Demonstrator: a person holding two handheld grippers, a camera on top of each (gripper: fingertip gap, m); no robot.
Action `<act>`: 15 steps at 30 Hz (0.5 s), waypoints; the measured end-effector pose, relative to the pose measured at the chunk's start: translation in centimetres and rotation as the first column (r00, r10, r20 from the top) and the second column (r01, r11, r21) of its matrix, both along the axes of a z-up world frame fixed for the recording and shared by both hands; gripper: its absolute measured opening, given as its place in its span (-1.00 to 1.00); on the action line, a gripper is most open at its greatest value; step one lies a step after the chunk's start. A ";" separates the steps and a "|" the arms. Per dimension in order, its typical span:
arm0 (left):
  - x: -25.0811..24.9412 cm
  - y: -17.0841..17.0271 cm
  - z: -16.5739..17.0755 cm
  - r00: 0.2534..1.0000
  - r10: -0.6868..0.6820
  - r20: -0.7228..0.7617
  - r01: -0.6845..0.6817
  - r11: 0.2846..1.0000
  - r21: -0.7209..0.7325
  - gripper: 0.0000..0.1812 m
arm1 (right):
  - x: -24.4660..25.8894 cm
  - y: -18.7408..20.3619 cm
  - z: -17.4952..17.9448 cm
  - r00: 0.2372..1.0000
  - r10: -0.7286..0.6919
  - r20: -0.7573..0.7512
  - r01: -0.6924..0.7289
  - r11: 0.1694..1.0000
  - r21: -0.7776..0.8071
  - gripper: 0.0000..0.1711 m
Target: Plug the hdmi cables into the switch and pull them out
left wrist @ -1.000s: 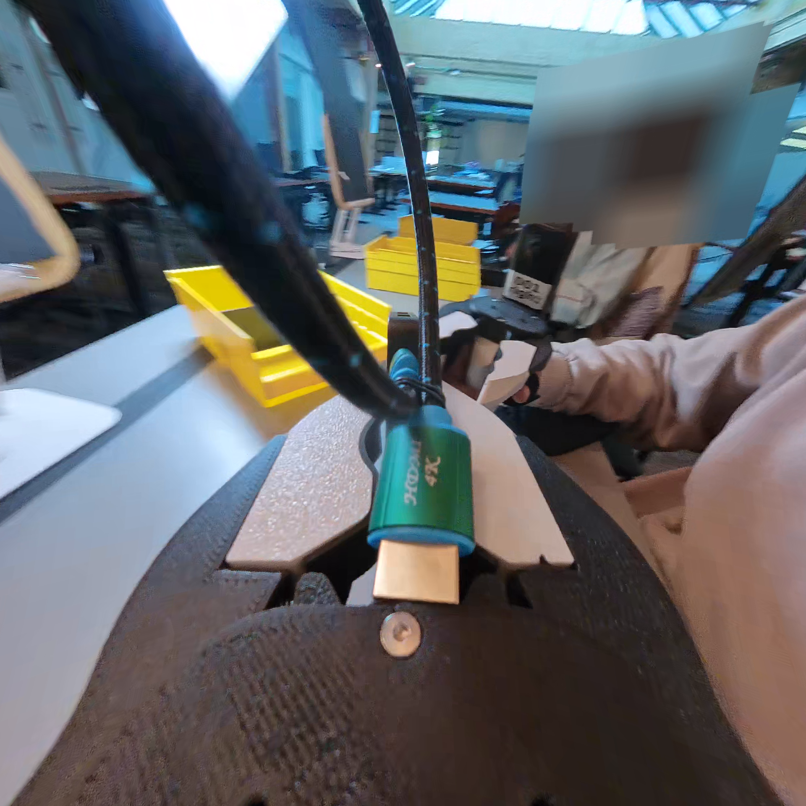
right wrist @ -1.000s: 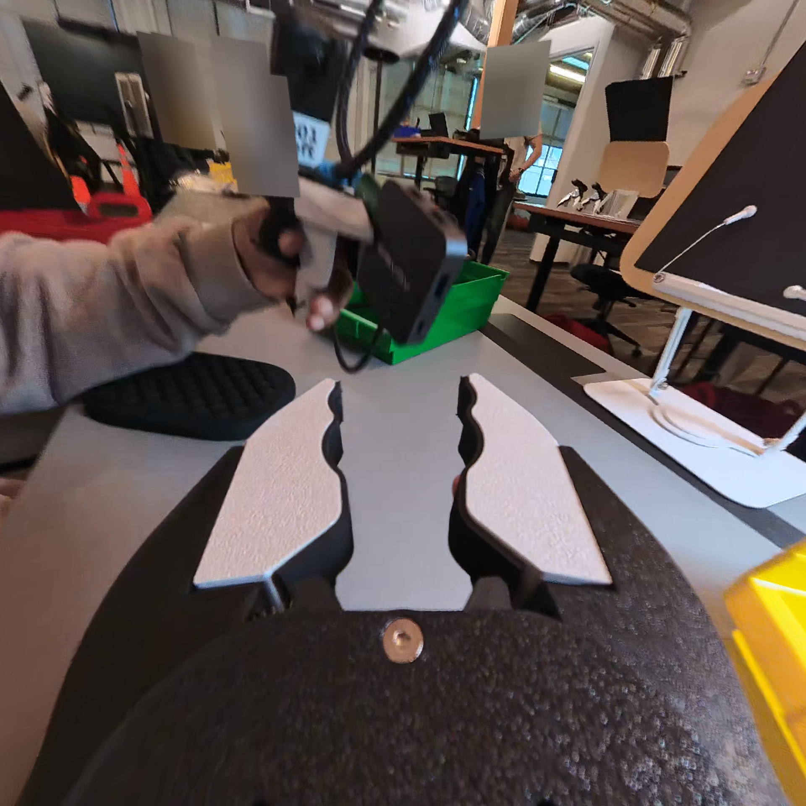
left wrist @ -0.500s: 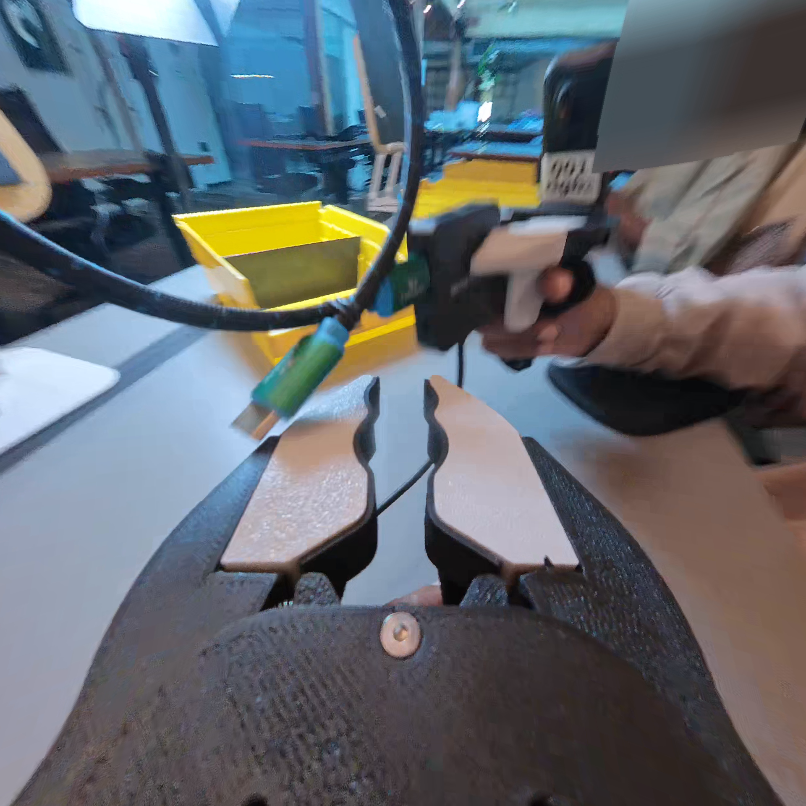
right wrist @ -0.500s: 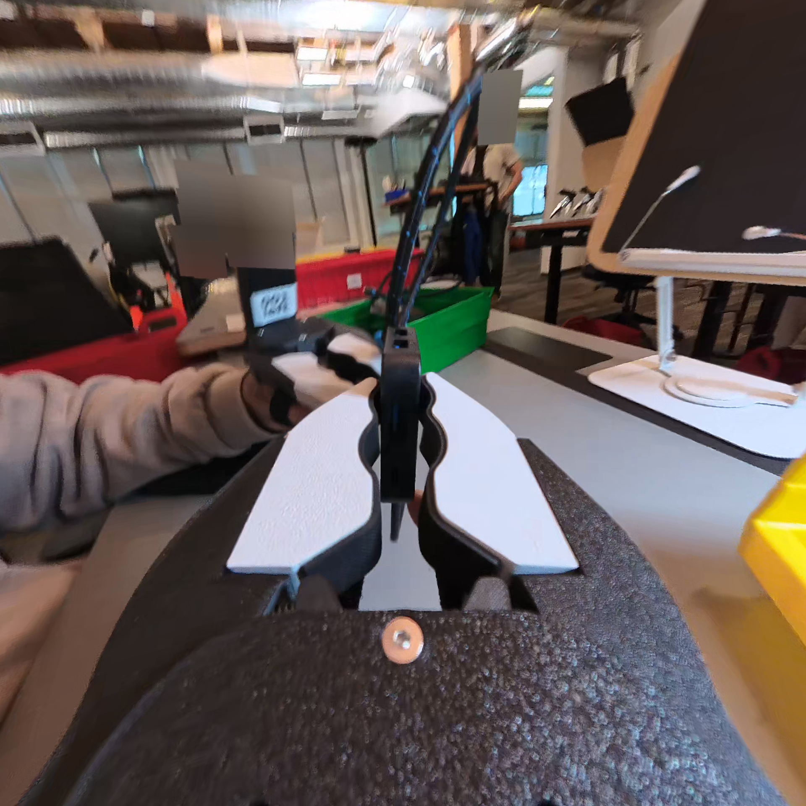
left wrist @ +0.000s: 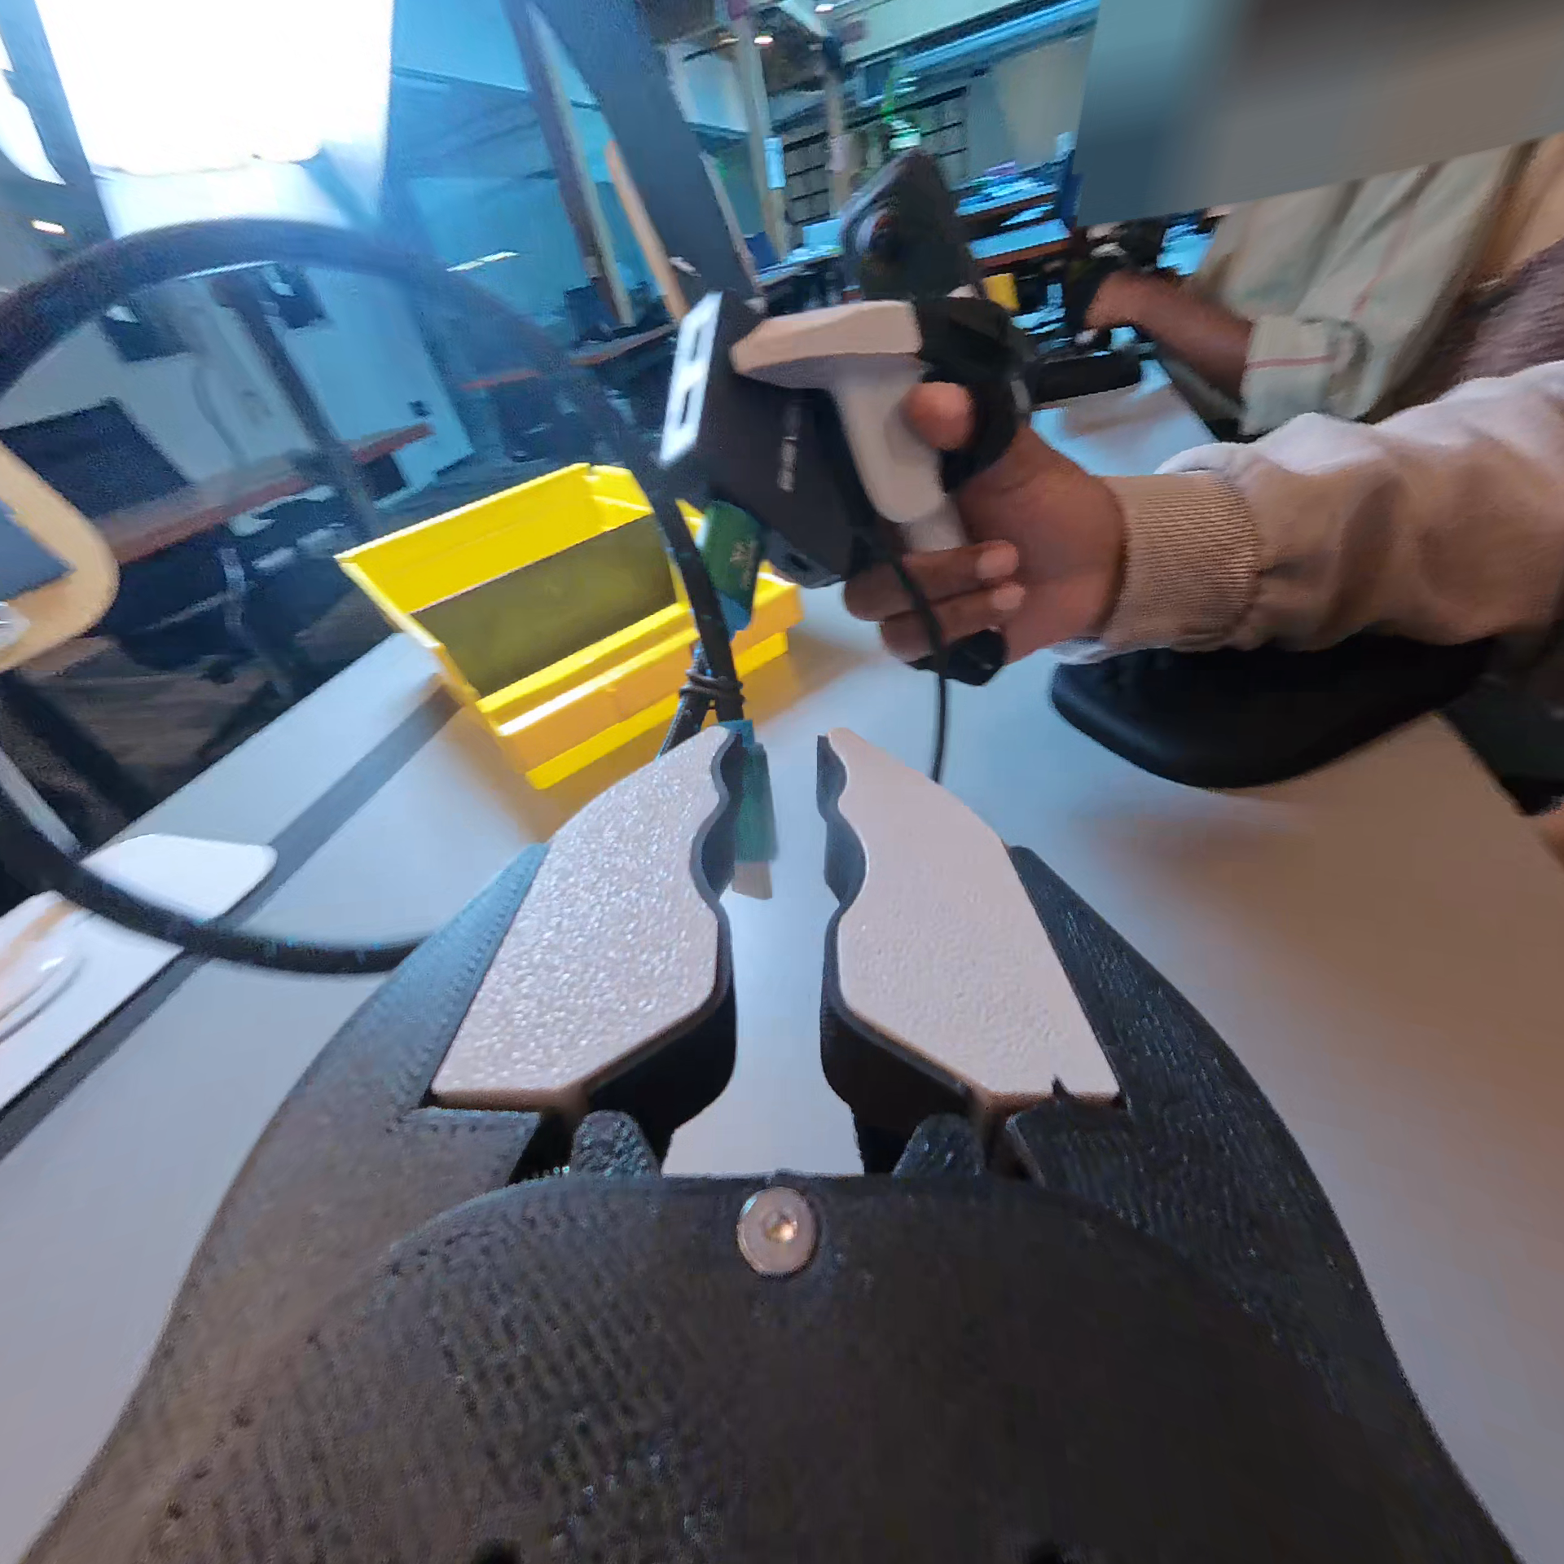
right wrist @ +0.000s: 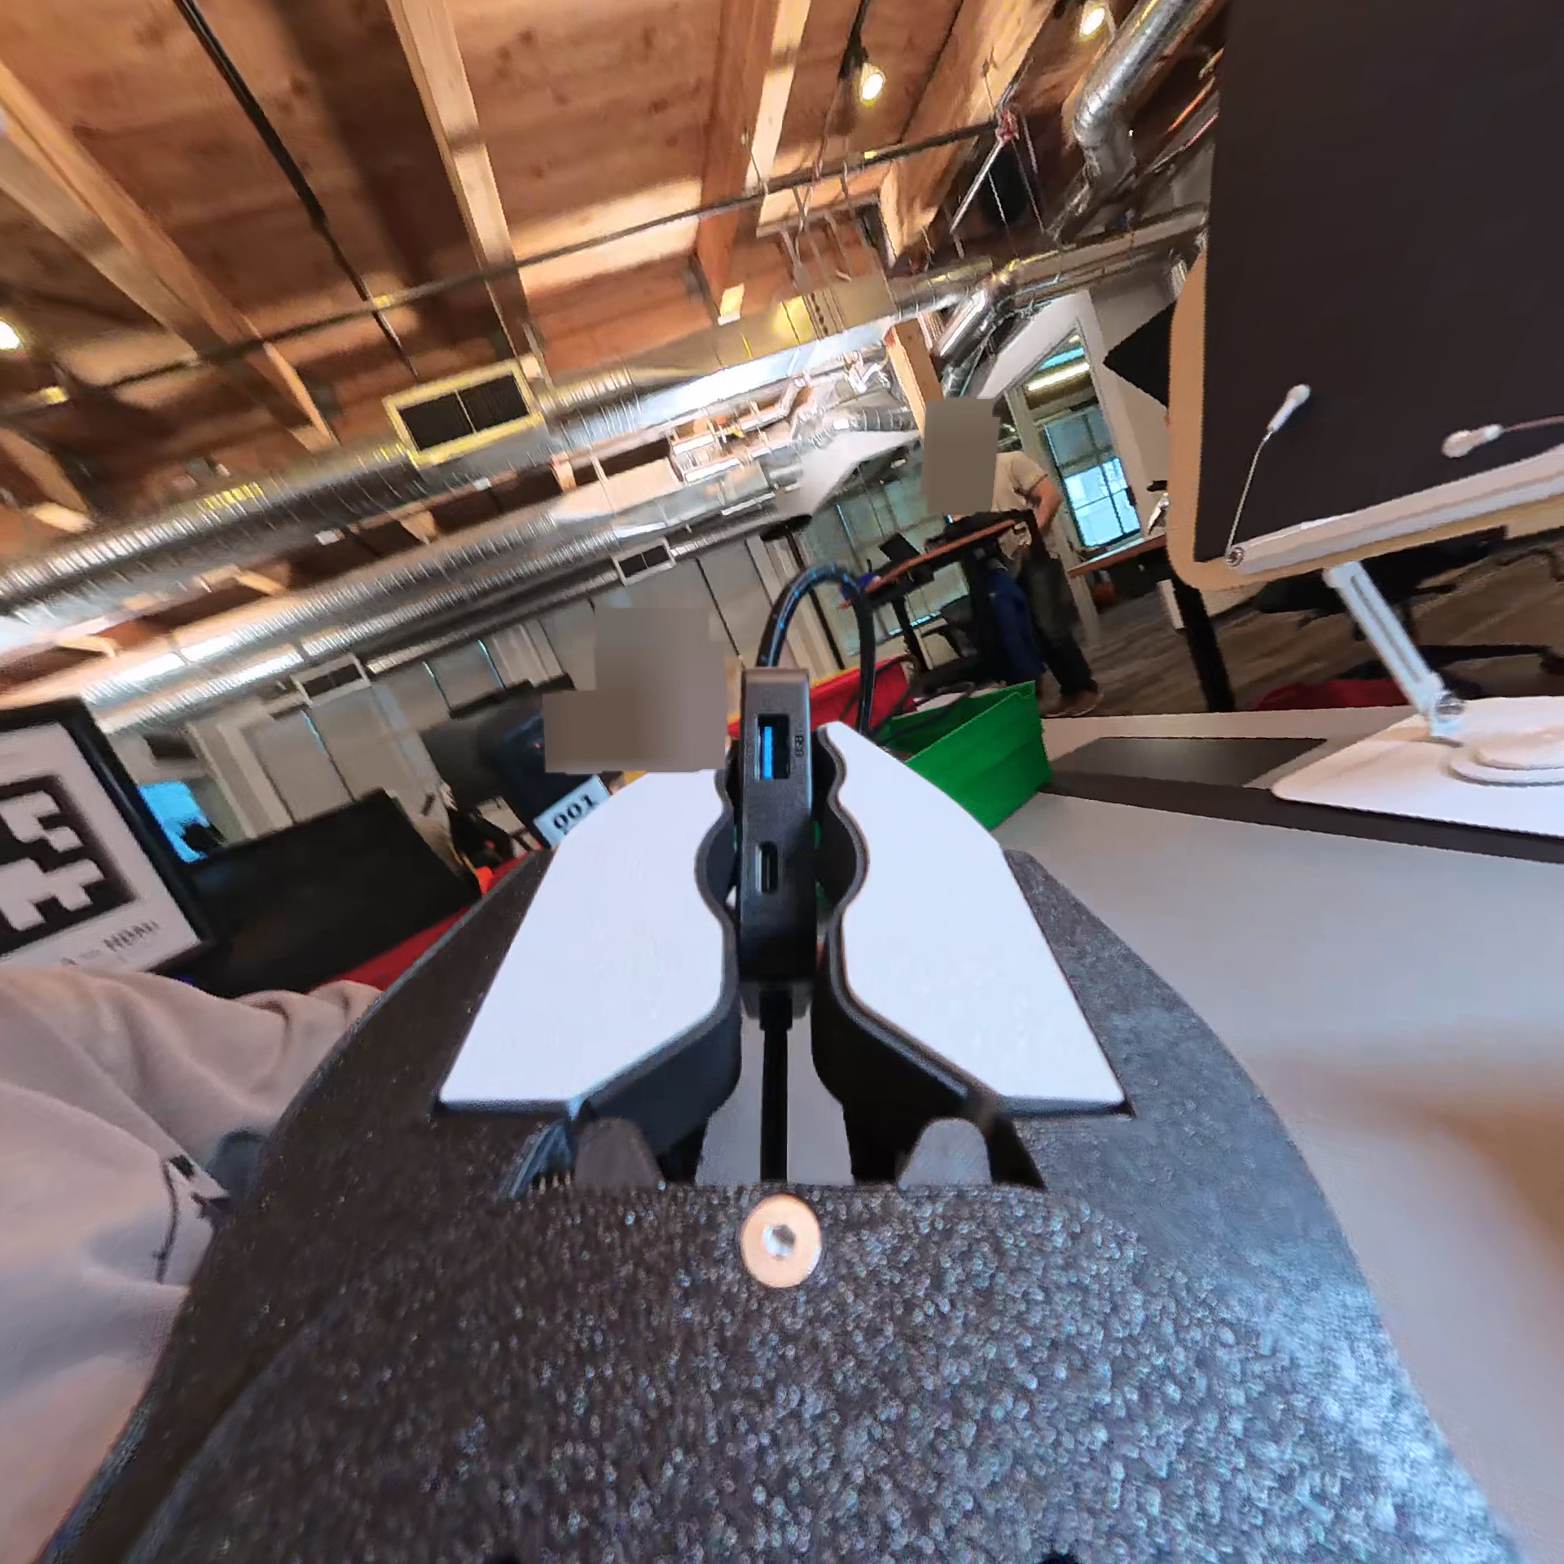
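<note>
My right gripper (right wrist: 774,745) is shut on the black switch (right wrist: 772,846), held edge-on with its side ports towards the camera. In the left wrist view the right gripper (left wrist: 762,398) holds the switch (left wrist: 762,474) in the air, with one green HDMI plug (left wrist: 732,554) seated in its lower end. The black braided cable (left wrist: 279,245) loops out to the left. Its free green plug (left wrist: 753,825) hangs between the fingers of my left gripper (left wrist: 774,745), close to the left finger. The left jaws stand apart and do not clamp it.
A yellow bin (left wrist: 575,592) stands on the grey table (left wrist: 1185,973) behind the plug. A black mat (left wrist: 1252,719) lies under the person's sleeve. A green bin (right wrist: 973,753) and a white lamp base (right wrist: 1439,779) stand farther off.
The left gripper let go of the green plug, which swung left and now hangs between its open fingers. The right gripper closed on the switch and tilted upward.
</note>
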State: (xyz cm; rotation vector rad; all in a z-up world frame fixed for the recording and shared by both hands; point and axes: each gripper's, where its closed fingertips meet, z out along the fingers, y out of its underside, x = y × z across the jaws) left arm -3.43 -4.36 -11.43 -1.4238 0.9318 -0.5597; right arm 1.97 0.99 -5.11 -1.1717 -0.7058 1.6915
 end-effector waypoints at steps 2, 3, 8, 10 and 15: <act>1.2 -1.1 -0.6 0.995 -0.094 0.013 0.095 0.994 -0.058 -0.71 | 0.2 0.3 -0.1 1.000 0.008 -0.028 -0.010 0.999 -0.039 -0.84; 1.6 -1.6 -0.8 0.991 -0.134 0.030 0.136 0.986 -0.095 -0.71 | 0.3 0.5 -0.1 1.000 -0.006 -0.026 0.006 0.999 -0.034 -0.84; 2.7 -2.2 -0.9 0.982 -0.169 0.082 0.180 0.971 -0.159 -0.74 | 0.5 0.7 0.2 0.957 -0.276 0.091 0.241 0.928 0.284 -0.84; 2.8 -1.5 0.0 0.971 -0.116 0.209 0.165 0.958 -0.236 -0.64 | -0.2 -0.1 -0.3 0.875 -0.466 0.131 0.312 0.750 0.583 -0.84; 1.7 0.0 2.8 0.784 0.016 0.620 0.319 0.847 -0.426 -0.47 | -3.8 -3.4 -3.5 0.772 -0.629 0.091 0.152 0.322 0.934 -0.83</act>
